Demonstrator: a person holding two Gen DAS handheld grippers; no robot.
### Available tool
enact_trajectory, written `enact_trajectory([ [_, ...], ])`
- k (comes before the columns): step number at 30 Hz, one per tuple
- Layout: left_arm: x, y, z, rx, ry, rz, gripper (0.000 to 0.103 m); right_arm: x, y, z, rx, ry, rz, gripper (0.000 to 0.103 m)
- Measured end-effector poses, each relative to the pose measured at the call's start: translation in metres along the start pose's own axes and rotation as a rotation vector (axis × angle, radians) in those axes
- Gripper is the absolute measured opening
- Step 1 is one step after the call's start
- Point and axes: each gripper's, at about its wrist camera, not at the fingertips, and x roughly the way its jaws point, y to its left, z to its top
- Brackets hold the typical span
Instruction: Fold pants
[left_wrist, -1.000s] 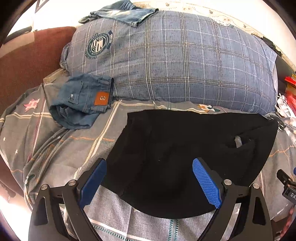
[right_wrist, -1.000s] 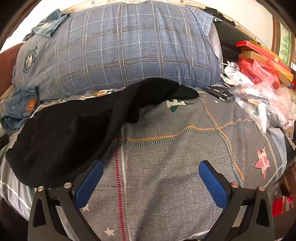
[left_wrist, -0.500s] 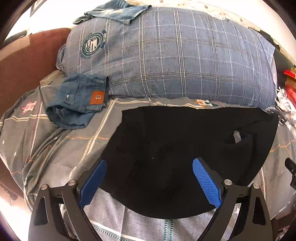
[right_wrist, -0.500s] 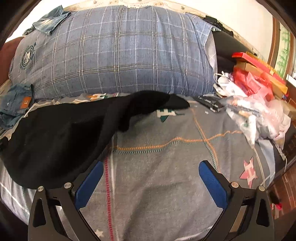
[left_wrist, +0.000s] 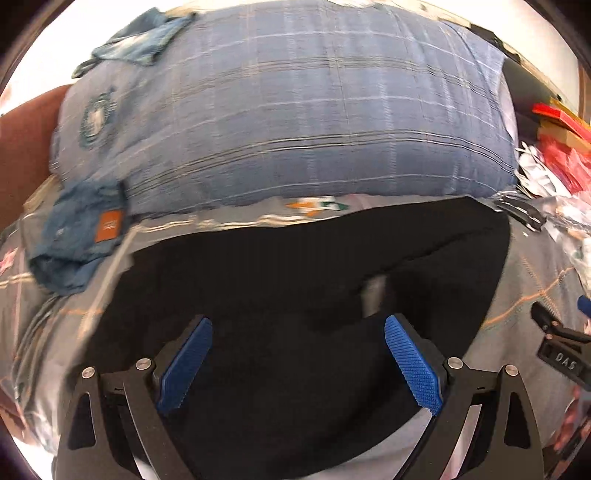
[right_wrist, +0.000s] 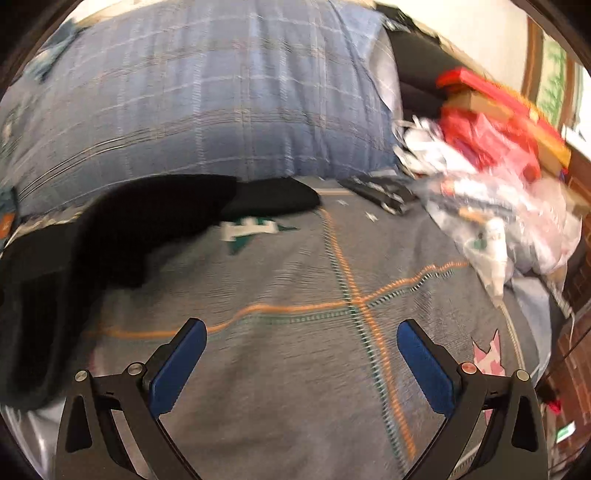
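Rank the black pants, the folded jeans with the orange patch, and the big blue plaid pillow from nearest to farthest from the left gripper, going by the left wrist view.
From the left gripper:
1. Black pants, directly beneath and ahead of the open fingers.
2. Folded jeans, ahead to the left on the bedspread.
3. Blue plaid pillow, across the back, behind both.

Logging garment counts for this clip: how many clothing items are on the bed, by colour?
Black: 1, the pants
Blue denim: 2, folded jeans beside the pillow, another denim piece on top of it
Total: 3
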Motion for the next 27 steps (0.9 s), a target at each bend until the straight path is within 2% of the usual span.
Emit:
enact_trajectory([
  [5,0.04,-0.025,0.024,0.0,-0.006,0.032,0.095,0.031,-0.023,0.009,0.057,0.036,0.006,0.103],
  [10,0.086,-0.028,0.036,-0.001,-0.002,0.097,0.095,0.054,-0.021,0.018,0.038,0.036,0.018,0.103],
  [14,0.117,-0.033,0.036,-0.001,0.025,0.114,0.096,0.071,-0.013,0.024,0.031,0.044,0.036,0.103],
  [19,0.132,-0.035,0.032,0.003,0.05,0.12,0.103,0.08,-0.015,0.024,0.06,0.039,0.071,0.103],
  [22,0.131,-0.035,0.026,-0.019,0.032,0.132,0.103,0.081,-0.019,0.023,0.083,0.04,0.089,0.103],
  [25,0.133,-0.028,0.024,-0.057,0.048,0.086,0.103,0.08,-0.017,0.021,0.077,0.032,0.081,0.103],
  [27,0.136,-0.016,0.022,-0.114,0.062,0.024,0.102,0.08,-0.018,0.021,0.079,0.031,0.084,0.103],
])
